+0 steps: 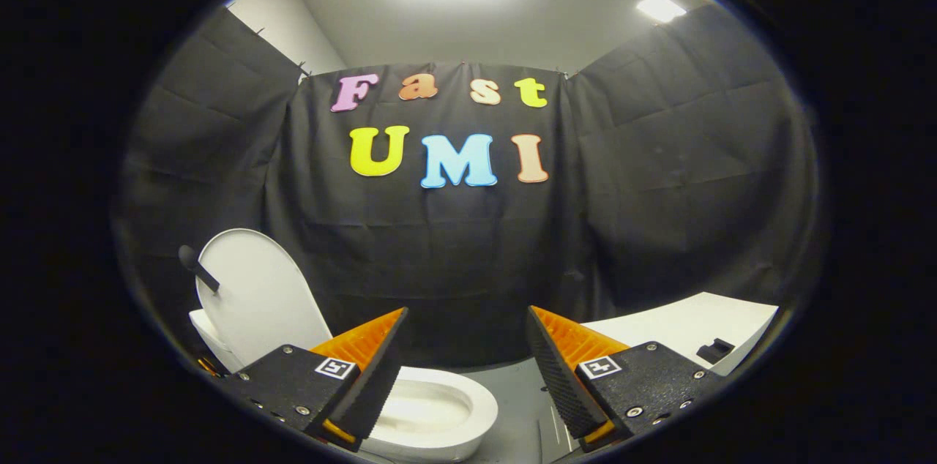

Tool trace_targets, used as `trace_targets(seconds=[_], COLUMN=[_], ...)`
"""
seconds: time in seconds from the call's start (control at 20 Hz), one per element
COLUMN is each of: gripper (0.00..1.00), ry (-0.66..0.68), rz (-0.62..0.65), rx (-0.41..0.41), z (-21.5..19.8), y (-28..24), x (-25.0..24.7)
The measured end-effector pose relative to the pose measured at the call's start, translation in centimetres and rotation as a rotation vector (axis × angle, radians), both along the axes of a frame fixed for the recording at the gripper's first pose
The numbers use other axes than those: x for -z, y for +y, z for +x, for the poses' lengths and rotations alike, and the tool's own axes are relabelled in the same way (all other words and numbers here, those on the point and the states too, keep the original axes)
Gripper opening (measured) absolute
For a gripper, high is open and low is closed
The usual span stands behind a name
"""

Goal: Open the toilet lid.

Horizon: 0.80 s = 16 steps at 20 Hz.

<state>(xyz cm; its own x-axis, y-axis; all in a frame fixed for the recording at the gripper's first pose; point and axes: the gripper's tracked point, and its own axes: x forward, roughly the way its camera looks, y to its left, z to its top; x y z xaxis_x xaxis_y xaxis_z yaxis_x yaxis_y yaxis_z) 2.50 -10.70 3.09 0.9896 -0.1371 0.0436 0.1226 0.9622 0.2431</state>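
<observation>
The toilet (pixel 432 413) serves as the landmark, standing low before the black cloth wall (pixel 454 259). A white bench (pixel 688 325) lies well to its right, with open grey floor (pixel 523 413) between them. The toilet lid (pixel 256 296) stands raised and upright at the toilet's back, its rim clear against the cloth, beyond the tool's left finger. The open bowl shows between and just below the fingers. The tool (pixel 465 361) hangs above the toilet, its fingers (pixel 366 369) spread wide and gripping nothing.

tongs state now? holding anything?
Tongs: open, holding nothing; the raised toilet lid and bowl sit apart from the fingers.
</observation>
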Motion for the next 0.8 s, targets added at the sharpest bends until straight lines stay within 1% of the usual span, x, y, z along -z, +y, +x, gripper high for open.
trace_targets(seconds=[0.2, 0.3, 0.4, 0.55, 0.65, 0.8], gripper=[0.94, 0.94, 0.94, 0.94, 0.94, 0.94], ry=[0.019, 0.041, 0.053, 0.101, 0.091, 0.069], rz=[0.043, 0.066, 0.054, 0.023, 0.010, 0.009], rx=[0.088, 0.118, 0.149, 0.175, 0.195, 0.203], z=[-0.9, -1.1, -1.9, -2.2, -2.4, -2.2], y=[-1.7, -1.7, -1.9, -2.0, -2.2, -2.0], x=[2.0, 3.0, 3.8, 5.1, 4.4, 3.9])
